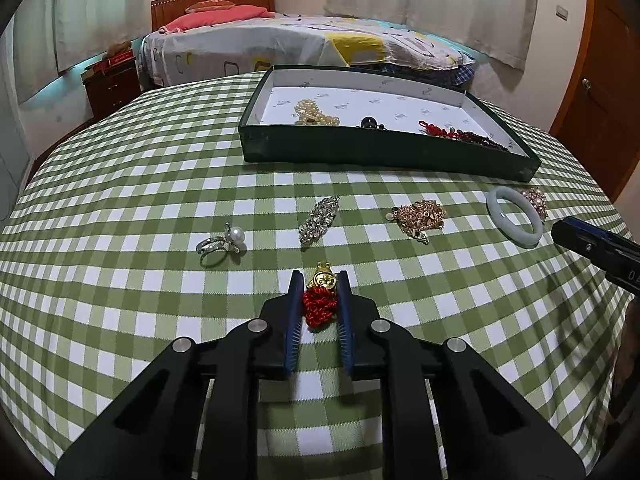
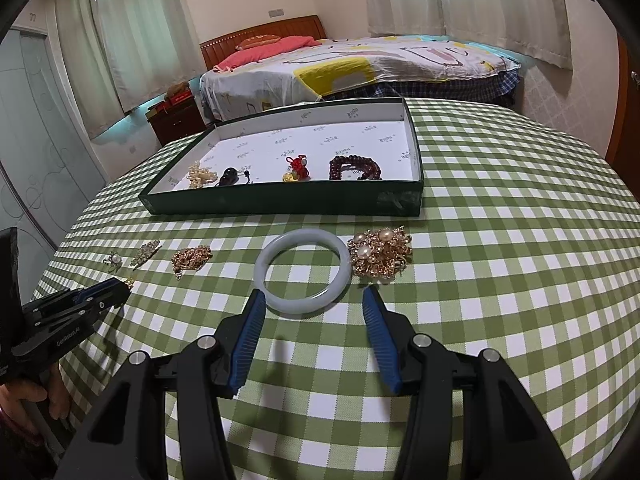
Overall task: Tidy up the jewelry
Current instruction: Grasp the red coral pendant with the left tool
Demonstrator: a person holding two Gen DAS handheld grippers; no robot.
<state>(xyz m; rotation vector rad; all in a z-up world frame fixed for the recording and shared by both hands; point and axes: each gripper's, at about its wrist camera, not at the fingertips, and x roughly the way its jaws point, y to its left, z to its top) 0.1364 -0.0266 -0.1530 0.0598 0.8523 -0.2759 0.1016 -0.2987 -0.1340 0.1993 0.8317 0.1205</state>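
My left gripper (image 1: 319,280) is shut on a gold charm with a red knotted cord (image 1: 319,298), low over the checked cloth. Beyond it lie a pearl ring (image 1: 221,243), a crystal clip (image 1: 319,219) and a gold chain (image 1: 420,216). The dark green tray (image 1: 360,152) holds pearls, a dark pendant and red beads. My right gripper (image 2: 314,294) is open just short of the pale jade bangle (image 2: 303,270). A gold pearl brooch (image 2: 379,257) lies to its right. The tray (image 2: 288,198) lies beyond.
The table with the green checked cloth (image 1: 120,200) drops away at its rounded edges. A bed (image 1: 280,44) and a nightstand (image 1: 112,86) stand behind it, a wooden door (image 1: 600,92) at the right. A hand holds the left gripper (image 2: 76,308).
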